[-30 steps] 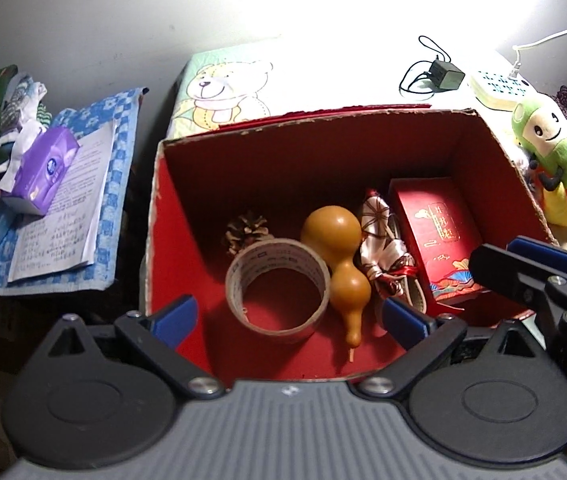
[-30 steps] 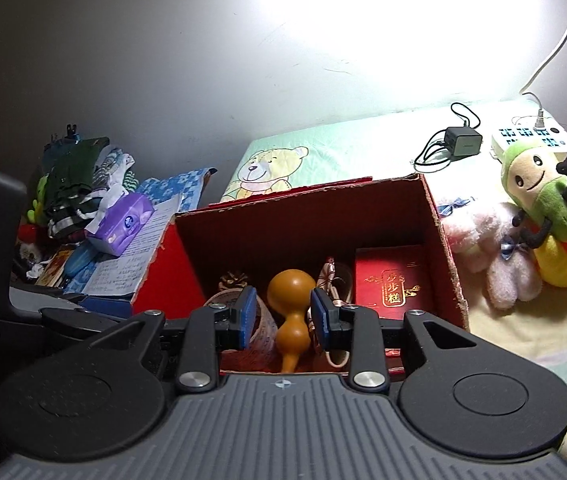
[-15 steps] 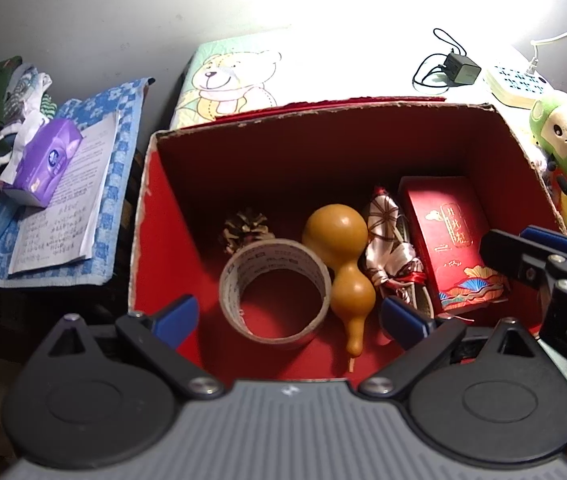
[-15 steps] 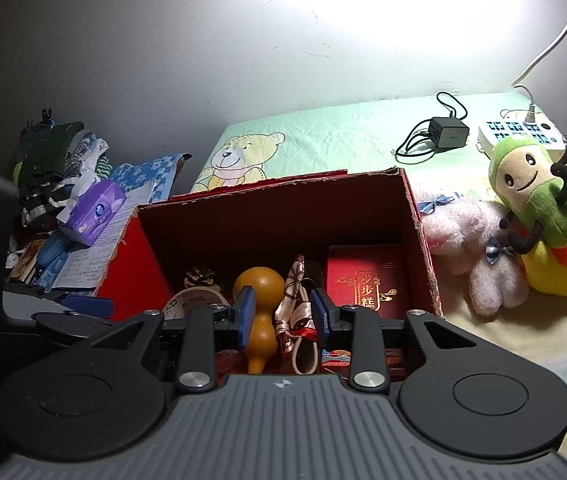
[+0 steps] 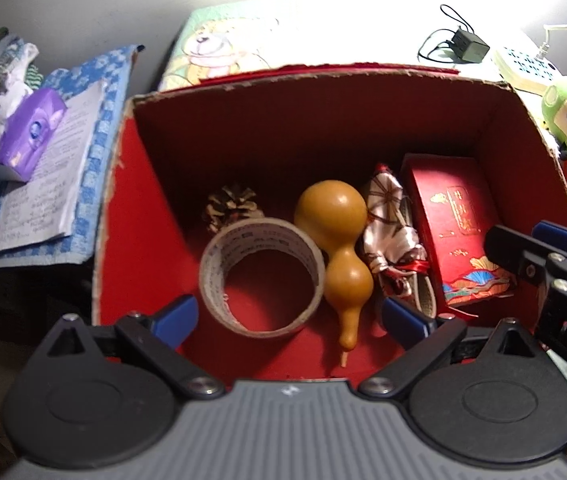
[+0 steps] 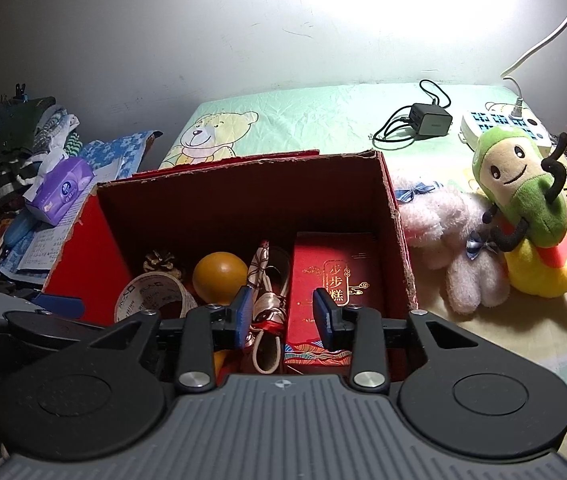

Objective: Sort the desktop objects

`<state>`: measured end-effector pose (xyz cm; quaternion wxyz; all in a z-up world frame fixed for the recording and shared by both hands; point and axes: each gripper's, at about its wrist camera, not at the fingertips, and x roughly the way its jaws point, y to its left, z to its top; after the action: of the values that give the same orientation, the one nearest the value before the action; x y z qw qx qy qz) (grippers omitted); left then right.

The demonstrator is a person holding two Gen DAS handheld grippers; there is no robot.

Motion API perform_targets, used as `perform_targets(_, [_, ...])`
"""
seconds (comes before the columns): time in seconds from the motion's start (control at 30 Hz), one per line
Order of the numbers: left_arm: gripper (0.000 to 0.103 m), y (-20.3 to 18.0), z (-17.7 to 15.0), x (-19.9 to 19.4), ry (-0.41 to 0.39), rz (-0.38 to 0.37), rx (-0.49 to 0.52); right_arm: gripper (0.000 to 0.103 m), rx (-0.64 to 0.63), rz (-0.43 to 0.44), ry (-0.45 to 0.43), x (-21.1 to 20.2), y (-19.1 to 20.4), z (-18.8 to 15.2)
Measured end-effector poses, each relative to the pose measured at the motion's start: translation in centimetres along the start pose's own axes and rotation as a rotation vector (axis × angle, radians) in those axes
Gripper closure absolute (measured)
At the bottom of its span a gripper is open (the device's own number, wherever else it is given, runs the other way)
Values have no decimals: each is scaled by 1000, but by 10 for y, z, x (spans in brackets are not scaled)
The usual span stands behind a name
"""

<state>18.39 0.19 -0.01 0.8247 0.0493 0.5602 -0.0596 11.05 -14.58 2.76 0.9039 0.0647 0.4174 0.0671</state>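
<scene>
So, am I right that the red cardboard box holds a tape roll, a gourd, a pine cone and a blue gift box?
Not quite: the gift box is red with gold lettering, not blue, as the left wrist view shows. The rest holds: the red cardboard box contains the tape roll, the gourd and the pine cone.

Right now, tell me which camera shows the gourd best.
The left wrist view. There the whole gourd shows from above, both bulbs and the stem, lying between the tape roll and the patterned cloth. In the right wrist view only its round top shows; the right claw hides the rest.
</scene>
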Motion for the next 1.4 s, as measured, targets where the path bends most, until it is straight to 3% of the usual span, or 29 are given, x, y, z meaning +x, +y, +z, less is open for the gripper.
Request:
perform_targets(0.17, [4,-7,2,10,32,-7,30,52,21,-5,14,6,-4,4])
perform_targets(0.5, [4,-2,8,28,108,-30,26,38,35,-29,42,15,-3,6])
perform_targets(0.9, [3,-3,16,36,135,-34,49,38,66,-55,103,32,-6,7])
perform_targets(1.4, [3,-3,22,33,120,-22,43,38,56,-46,97,39,-6,17])
